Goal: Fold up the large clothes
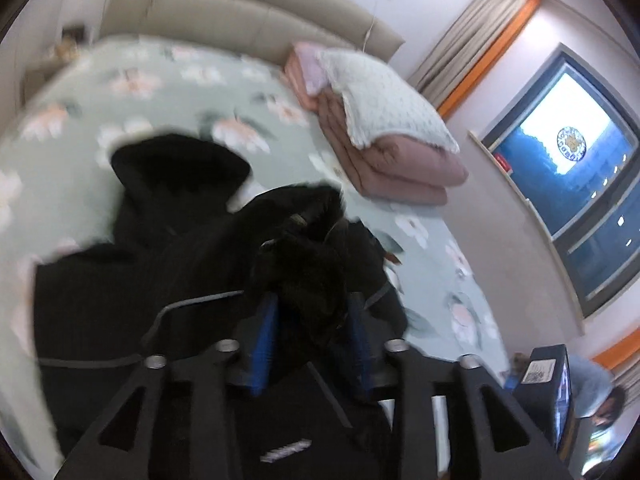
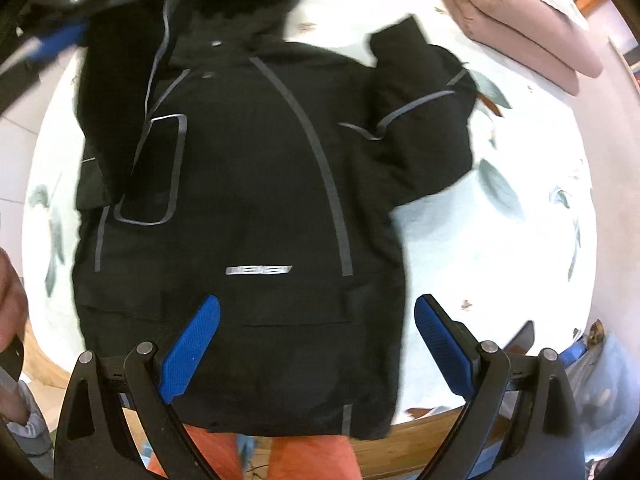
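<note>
Here, a black jacket [image 2: 256, 184] with grey seam strips lies front-up on a bed covered by a pale green floral sheet [image 2: 500, 240]. Hood at the far end, hem at the near edge of the bed. Its right sleeve [image 2: 420, 120] is bent and lies on the sheet to the right of the body; the left sleeve [image 2: 116, 100] is lifted up and across the chest on the left.

The left gripper [image 1: 314, 320] has a bunch of that black sleeve cloth between its blue pads [image 1: 264, 344]; the picture is blurred and I cannot tell whether the pads press on it or stand just free. The right gripper [image 2: 316, 344] hangs above the jacket's hem, pointing down, blue pads [image 2: 192, 344] spread wide with nothing between them.

Far right on the bed: a folded pink quilt [image 1: 400, 164] with a light pillow [image 1: 384, 96] on top. Beige padded headboard [image 1: 248, 12] beyond. A window [image 1: 572, 152] and curtain [image 1: 472, 40] on the right wall. Orange trouser legs [image 2: 312, 456] show below the hem, at the near edge.
</note>
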A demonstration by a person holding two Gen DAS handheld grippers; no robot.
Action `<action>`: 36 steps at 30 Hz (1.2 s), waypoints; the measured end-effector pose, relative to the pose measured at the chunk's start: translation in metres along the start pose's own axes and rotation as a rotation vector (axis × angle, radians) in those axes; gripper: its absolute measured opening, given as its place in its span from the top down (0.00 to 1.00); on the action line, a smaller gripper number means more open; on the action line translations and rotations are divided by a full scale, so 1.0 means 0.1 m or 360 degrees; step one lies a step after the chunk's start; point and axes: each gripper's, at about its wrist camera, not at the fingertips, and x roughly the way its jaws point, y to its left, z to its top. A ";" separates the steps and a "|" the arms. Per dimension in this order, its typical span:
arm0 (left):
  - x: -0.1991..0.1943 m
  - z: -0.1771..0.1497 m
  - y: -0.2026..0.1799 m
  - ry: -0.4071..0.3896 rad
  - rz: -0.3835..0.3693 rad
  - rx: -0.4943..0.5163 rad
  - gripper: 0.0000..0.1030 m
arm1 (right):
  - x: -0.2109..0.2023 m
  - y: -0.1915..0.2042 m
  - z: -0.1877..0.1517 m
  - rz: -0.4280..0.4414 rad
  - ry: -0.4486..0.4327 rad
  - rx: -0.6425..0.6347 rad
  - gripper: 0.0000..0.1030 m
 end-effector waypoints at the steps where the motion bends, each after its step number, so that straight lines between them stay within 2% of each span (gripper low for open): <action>1: 0.11 -0.02 0.02 0.0030 -0.0088 -0.0073 0.60 | 0.01 -0.09 0.03 0.0002 -0.0009 -0.0002 0.04; 3: 0.17 -0.09 0.14 0.0061 -0.0130 -0.0167 0.60 | 0.05 -0.21 0.09 0.0021 -0.0037 -0.0017 0.04; 6: 0.20 -0.21 0.24 0.0068 -0.0121 -0.0272 0.60 | 0.14 -0.27 0.26 0.0086 -0.0128 -0.0087 0.04; 9: 0.13 -0.33 0.46 0.0060 -0.0015 -0.0352 0.60 | 0.39 -0.31 0.48 0.0273 -0.0222 -0.0137 0.04; 11: 0.04 -0.45 0.59 0.0051 0.0107 -0.0375 0.60 | 0.70 -0.36 0.68 0.0431 -0.0243 -0.0101 0.06; 12: 0.00 -0.51 0.65 0.0054 0.0164 -0.0379 0.60 | 0.84 -0.36 0.76 0.0493 -0.0238 -0.0072 0.12; 13: -0.04 -0.61 0.70 0.0063 0.0228 -0.0378 0.60 | 1.03 -0.38 0.86 0.0546 -0.0223 -0.0029 0.13; 17: -0.05 -0.88 0.94 0.0124 0.0357 -0.0435 0.60 | 1.65 -0.41 1.18 0.0709 -0.0165 0.0127 0.14; 19: 0.03 -1.03 1.04 0.0148 0.0393 -0.0462 0.60 | 1.86 -0.40 1.26 0.0767 -0.0145 0.0160 0.21; 20: 0.03 -1.09 1.09 0.0154 0.0412 -0.0467 0.60 | 1.98 -0.35 1.32 0.0803 -0.0116 0.0148 0.46; 21: 0.08 -1.15 1.13 0.0160 0.0441 -0.0472 0.60 | 2.01 -0.31 1.33 0.0792 -0.0104 0.0122 0.62; 22: 0.16 -1.19 1.18 0.0167 0.0483 -0.0475 0.60 | 1.94 -0.29 1.31 0.0761 -0.0157 0.0093 0.63; 23: 0.21 -1.19 1.20 0.0164 0.0510 -0.0473 0.60 | 1.77 -0.27 1.27 0.0716 -0.0281 0.0029 0.66; 25: 0.35 -1.17 1.28 0.0138 0.0566 -0.0468 0.60 | 1.53 -0.29 1.18 0.0590 -0.0441 -0.0042 0.67; 27: 0.43 -1.14 1.36 0.0107 0.0588 -0.0482 0.60 | 1.45 -0.33 1.10 0.0501 -0.0500 -0.0038 0.67; 28: 0.52 -1.11 1.42 0.0091 0.0601 -0.0495 0.60 | 1.49 -0.34 1.09 0.0478 -0.0488 -0.0039 0.67; 30: 0.70 -1.06 1.50 0.0098 0.0631 -0.0514 0.60 | 1.79 -0.29 1.10 0.0432 -0.0361 -0.0067 0.67; 31: 0.80 -1.06 1.58 0.0124 0.0660 -0.0537 0.60 | 1.96 -0.27 1.11 0.0415 -0.0284 -0.0090 0.67; 32: 0.91 -1.07 1.66 0.0174 0.0690 -0.0569 0.60 | 2.05 -0.24 1.12 0.0399 -0.0277 -0.0122 0.65; 33: 1.02 -1.10 1.76 0.0226 0.0711 -0.0609 0.60 | 2.04 -0.22 1.13 0.0391 -0.0293 -0.0146 0.64; 36: 1.07 -1.12 1.80 0.0198 0.0722 -0.0608 0.59 | 1.93 -0.20 1.16 0.0397 -0.0252 -0.0194 0.62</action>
